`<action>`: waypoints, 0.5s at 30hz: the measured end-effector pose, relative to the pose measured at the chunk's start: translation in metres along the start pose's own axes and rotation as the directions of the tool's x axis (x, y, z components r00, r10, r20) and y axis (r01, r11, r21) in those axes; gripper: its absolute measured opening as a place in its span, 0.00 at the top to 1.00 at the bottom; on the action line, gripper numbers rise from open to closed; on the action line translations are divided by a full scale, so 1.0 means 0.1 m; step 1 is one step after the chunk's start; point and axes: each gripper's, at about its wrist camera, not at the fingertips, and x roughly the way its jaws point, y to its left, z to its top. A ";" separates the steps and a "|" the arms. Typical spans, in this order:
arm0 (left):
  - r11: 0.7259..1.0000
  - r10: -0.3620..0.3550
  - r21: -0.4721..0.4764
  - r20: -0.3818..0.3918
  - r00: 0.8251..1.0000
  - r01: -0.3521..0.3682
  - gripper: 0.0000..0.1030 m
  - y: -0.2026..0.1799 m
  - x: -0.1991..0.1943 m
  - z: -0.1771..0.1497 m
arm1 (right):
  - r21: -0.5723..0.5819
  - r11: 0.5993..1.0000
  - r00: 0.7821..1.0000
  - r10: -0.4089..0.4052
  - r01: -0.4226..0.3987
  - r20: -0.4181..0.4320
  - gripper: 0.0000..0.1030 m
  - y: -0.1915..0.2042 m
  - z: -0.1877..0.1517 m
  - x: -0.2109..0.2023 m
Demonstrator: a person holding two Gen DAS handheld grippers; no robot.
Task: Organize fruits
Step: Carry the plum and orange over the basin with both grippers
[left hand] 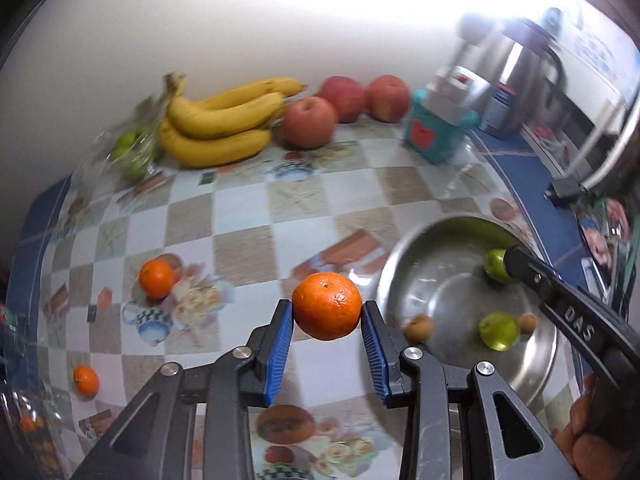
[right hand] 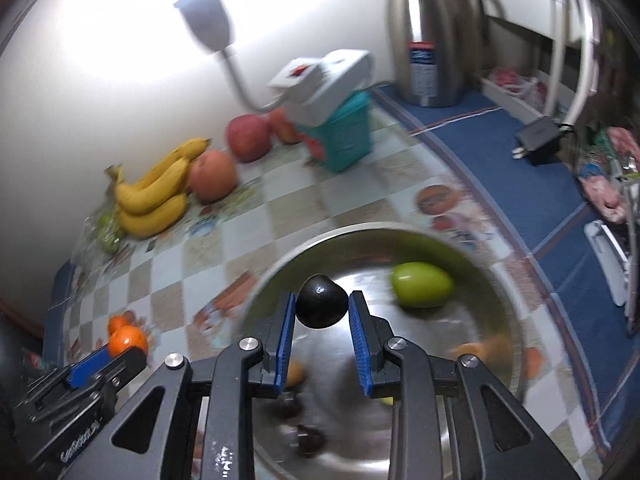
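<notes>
My left gripper (left hand: 327, 309) is shut on an orange tangerine (left hand: 326, 306), held off the checked tablecloth just left of a steel bowl (left hand: 416, 240). From the right wrist view the left gripper (right hand: 120, 350) and its tangerine (right hand: 127, 340) sit at the lower left. My right gripper (right hand: 322, 304) is shut on a small round fruit (right hand: 321, 301) over the bowl (right hand: 288, 256); the fruit looks dark there. In the left wrist view the right gripper (left hand: 508, 262) reaches in from the right, a green fruit (left hand: 495, 266) at its tip. Another green fruit (left hand: 499, 330) and small brown ones (left hand: 419, 327) lie in the bowl.
Bananas (left hand: 218, 120), three apples (left hand: 310, 122) and a clear bag of green fruit (left hand: 130, 152) line the wall. Two loose tangerines (left hand: 157, 278) (left hand: 86, 380) lie on the cloth at left. A teal box (left hand: 434, 128) and a steel flask (left hand: 516, 92) stand at the back right.
</notes>
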 end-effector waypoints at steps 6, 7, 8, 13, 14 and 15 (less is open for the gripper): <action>0.995 -0.028 0.100 0.010 1.000 0.027 0.64 -0.45 0.07 -0.03 | 0.065 0.997 0.999 -0.048 0.047 0.013 0.72 -0.39 0.04 -0.04; 0.993 -0.039 0.116 0.008 0.999 0.037 0.64 -0.52 0.11 -0.04 | 0.070 0.996 0.999 -0.050 0.049 0.014 0.72 -0.43 0.04 -0.04; 0.991 -0.041 0.124 0.004 0.999 0.041 0.64 -0.56 0.15 -0.05 | 0.076 0.996 0.999 -0.052 0.051 0.014 0.72 -0.47 0.05 -0.03; 0.990 -0.029 0.135 -0.033 0.999 0.033 0.64 -0.69 0.33 -0.10 | 0.086 0.995 0.999 -0.045 0.045 0.000 0.72 -0.57 0.08 0.07; 0.990 -0.029 0.135 -0.035 0.999 0.034 0.64 -0.69 0.35 -0.10 | 0.085 0.995 0.999 -0.045 0.045 -0.002 0.72 -0.58 0.08 0.09; 0.990 -0.029 0.135 -0.037 0.999 0.034 0.64 -0.69 0.37 -0.11 | 0.085 0.995 0.999 -0.045 0.045 -0.004 0.72 -0.59 0.08 0.11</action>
